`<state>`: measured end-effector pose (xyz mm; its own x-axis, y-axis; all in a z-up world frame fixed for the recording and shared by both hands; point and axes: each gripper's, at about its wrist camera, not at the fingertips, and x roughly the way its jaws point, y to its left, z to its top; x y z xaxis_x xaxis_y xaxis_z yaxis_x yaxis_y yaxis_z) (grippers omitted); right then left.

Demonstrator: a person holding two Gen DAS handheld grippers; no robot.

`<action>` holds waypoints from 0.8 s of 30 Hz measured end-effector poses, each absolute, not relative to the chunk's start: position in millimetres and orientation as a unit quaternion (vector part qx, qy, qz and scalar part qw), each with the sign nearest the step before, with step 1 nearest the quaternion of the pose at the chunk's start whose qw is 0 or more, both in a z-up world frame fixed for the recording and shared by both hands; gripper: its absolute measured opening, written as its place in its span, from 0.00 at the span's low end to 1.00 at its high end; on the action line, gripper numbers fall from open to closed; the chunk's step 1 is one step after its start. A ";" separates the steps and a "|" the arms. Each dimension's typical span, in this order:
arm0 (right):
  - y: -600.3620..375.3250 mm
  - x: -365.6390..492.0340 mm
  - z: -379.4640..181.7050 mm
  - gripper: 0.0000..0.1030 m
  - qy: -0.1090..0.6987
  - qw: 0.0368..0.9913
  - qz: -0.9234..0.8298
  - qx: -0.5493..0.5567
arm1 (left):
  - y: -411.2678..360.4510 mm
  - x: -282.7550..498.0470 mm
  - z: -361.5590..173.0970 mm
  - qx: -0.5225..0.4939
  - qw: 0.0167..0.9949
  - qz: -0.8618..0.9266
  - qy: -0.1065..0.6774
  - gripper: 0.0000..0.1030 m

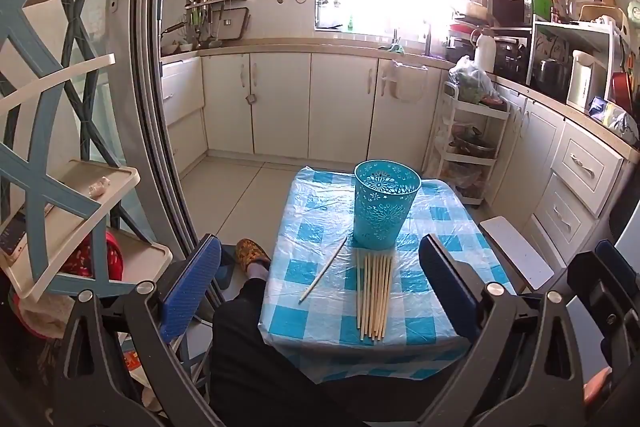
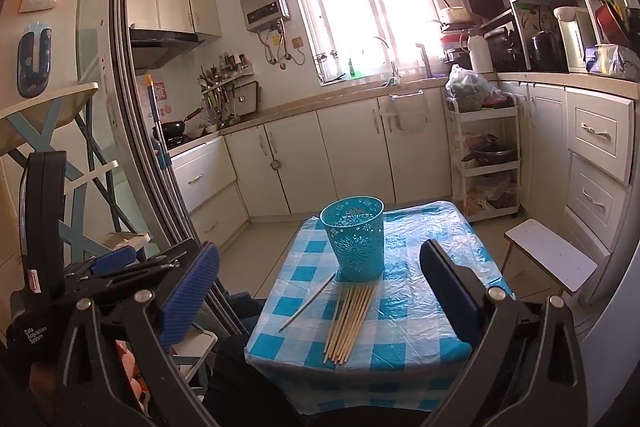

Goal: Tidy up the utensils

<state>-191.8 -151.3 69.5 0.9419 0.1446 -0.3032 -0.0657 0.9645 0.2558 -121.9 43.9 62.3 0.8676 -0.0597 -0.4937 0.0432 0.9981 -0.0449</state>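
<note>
Checked table (image 1: 320, 211), teal basket (image 1: 384, 211) upright, chopsticks (image 1: 374, 295) beside

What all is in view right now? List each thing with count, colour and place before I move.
table: one, blue-and-white checked cover under clear plastic, centre
basket: one, turquoise, perforated, upright at the table's far middle
chopstick bundle: one group, exact count unclear, pale wood, flat in front of the basket
single chopstick: one, pale, lying slanted left of the bundle
small stool: one, white top, right of the table
trolley: one, white, by the cabinets
slipper: one, patterned yellow, floor left of the table
left gripper: open, empty
right gripper: open, empty
</note>
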 end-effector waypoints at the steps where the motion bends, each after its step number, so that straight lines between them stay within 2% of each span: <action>1: -151.1 -191.4 69.0 0.93 0.162 0.978 0.053 0.122 | 44.9 -121.9 62.2 -0.016 0.966 -0.027 0.256 0.93; 24: -162.8 -194.6 69.4 0.93 0.163 0.978 0.053 0.122 | 37.0 -123.0 61.2 -0.014 0.966 -0.025 0.256 0.93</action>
<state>-194.6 -162.8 69.4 0.9410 0.1439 -0.3063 -0.0641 0.9645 0.2561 -123.0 37.0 61.2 0.8675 -0.0556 -0.4943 0.0411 0.9983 -0.0402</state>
